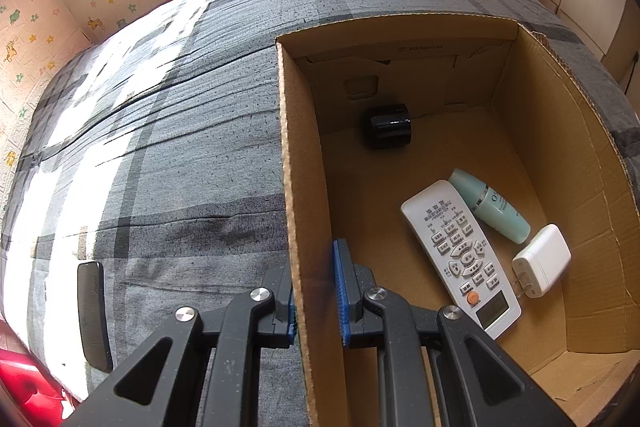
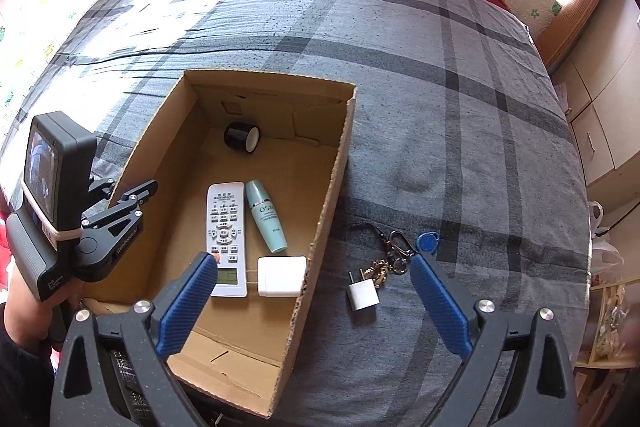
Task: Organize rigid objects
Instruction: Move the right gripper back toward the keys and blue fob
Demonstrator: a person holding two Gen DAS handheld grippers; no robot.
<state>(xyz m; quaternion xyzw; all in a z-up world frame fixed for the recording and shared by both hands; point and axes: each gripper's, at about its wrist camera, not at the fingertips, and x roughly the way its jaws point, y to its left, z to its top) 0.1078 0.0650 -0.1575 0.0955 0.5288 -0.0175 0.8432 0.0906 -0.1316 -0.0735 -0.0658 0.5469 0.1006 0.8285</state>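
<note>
Left claw [image 1: 318, 297] clamped on the cardboard box [image 1: 298, 187] wall. Right claw [image 2: 316, 291] wide open above the bed; small white plug [image 2: 362, 297] and keychain [image 2: 394, 257] between its fingers.

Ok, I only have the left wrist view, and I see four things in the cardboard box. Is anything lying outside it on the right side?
Observer: Yes, a small white plug adapter lies on the grey checked bedspread, just outside the right wall of the brown cardboard box.
Operator: Anything else there?
Observer: A metal keyring with a blue tag lies just beyond the adapter.
Operator: And the right gripper?
Observer: The right gripper is open, with one of its fingers over the box and the other beside the keyring.
</note>
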